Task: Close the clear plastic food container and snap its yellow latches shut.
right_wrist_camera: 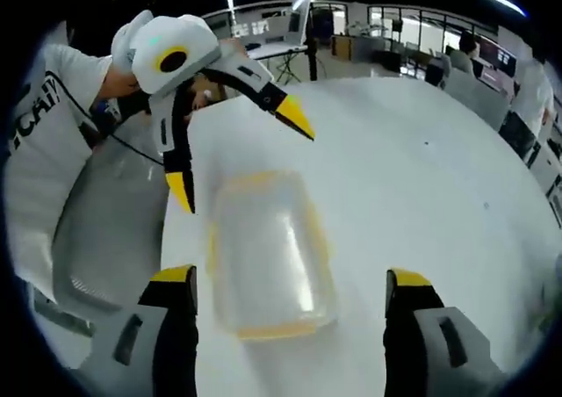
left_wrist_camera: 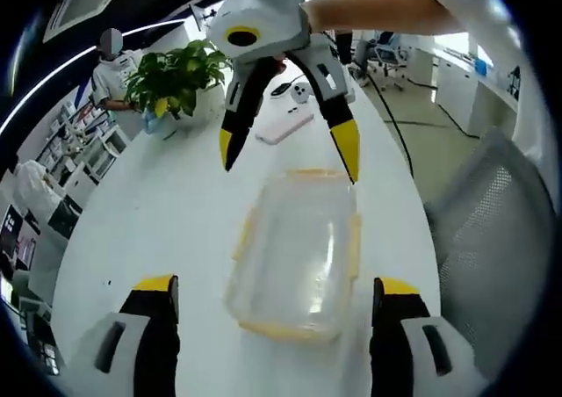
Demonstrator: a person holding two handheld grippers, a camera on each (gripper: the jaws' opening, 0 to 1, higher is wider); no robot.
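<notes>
A clear plastic food container [left_wrist_camera: 299,248] with yellow latches on its sides lies on the white table [left_wrist_camera: 158,212], its lid resting on top. My left gripper [left_wrist_camera: 277,287] is open, with a jaw on either side of the container's near end. My right gripper [left_wrist_camera: 288,151] hangs open above the far end, empty. In the right gripper view the container [right_wrist_camera: 268,248] lies between the open jaws of my right gripper [right_wrist_camera: 291,281], and my left gripper [right_wrist_camera: 239,155] hovers open over its far end. I cannot tell whether the latches are snapped down.
A potted plant [left_wrist_camera: 180,72], a pink phone [left_wrist_camera: 283,126] and a small white device [left_wrist_camera: 300,92] lie further along the table. A grey mesh chair [left_wrist_camera: 492,212] stands at the table edge, next to a person in a white shirt [right_wrist_camera: 44,125]. Another person [left_wrist_camera: 110,63] sits behind the plant.
</notes>
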